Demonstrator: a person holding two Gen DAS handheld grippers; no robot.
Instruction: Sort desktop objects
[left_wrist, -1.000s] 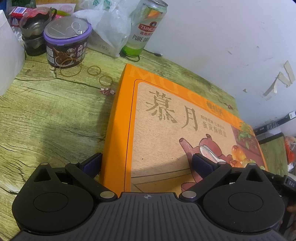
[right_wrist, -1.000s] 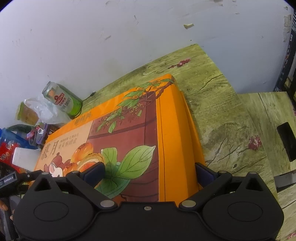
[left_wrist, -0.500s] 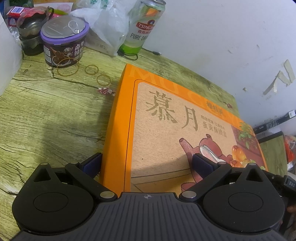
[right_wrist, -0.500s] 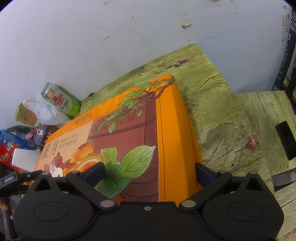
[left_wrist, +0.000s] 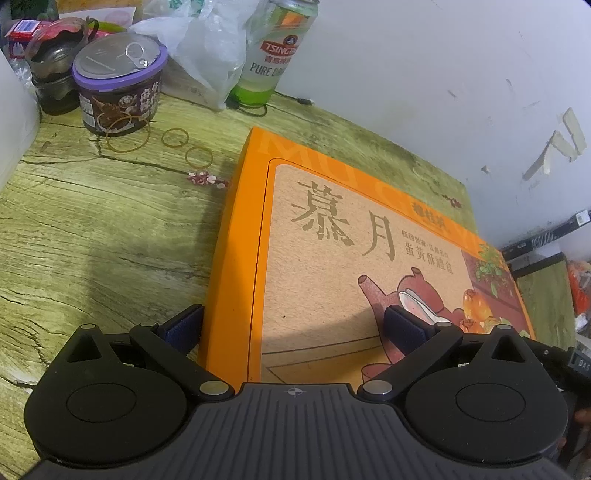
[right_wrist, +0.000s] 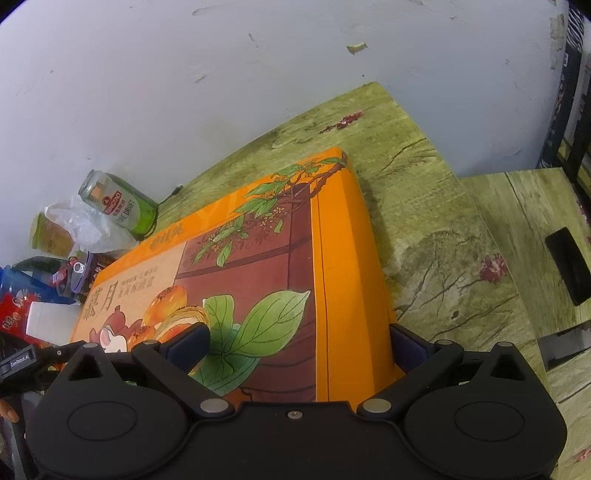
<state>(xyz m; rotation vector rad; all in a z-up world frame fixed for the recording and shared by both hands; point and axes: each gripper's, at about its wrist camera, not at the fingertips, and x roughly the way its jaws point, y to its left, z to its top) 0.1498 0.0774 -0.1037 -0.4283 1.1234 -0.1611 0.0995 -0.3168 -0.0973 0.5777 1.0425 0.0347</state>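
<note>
A large orange gift box (left_wrist: 332, 240) with Chinese lettering and a teapot picture lies flat on the green wood-grain table (left_wrist: 92, 229). My left gripper (left_wrist: 291, 321) straddles its near left corner, one pad against the orange side wall and the other on the lid. In the right wrist view the same box (right_wrist: 258, 266) shows its leaf-printed end. My right gripper (right_wrist: 299, 339) straddles that end, one pad on the lid and one against the right side wall. Both sets of jaws stand wide with the box between them.
A green beer can (left_wrist: 277, 48), a crumpled plastic bag (left_wrist: 199, 48), a purple-lidded tin (left_wrist: 118, 92) and loose rubber bands (left_wrist: 127, 134) crowd the far left by the white wall. A black flat object (right_wrist: 567, 269) lies on a lower table at the right.
The box keeps its place between both grippers while the table slides past. The tin, can and rubber bands have drifted left and closer in the left wrist view.
</note>
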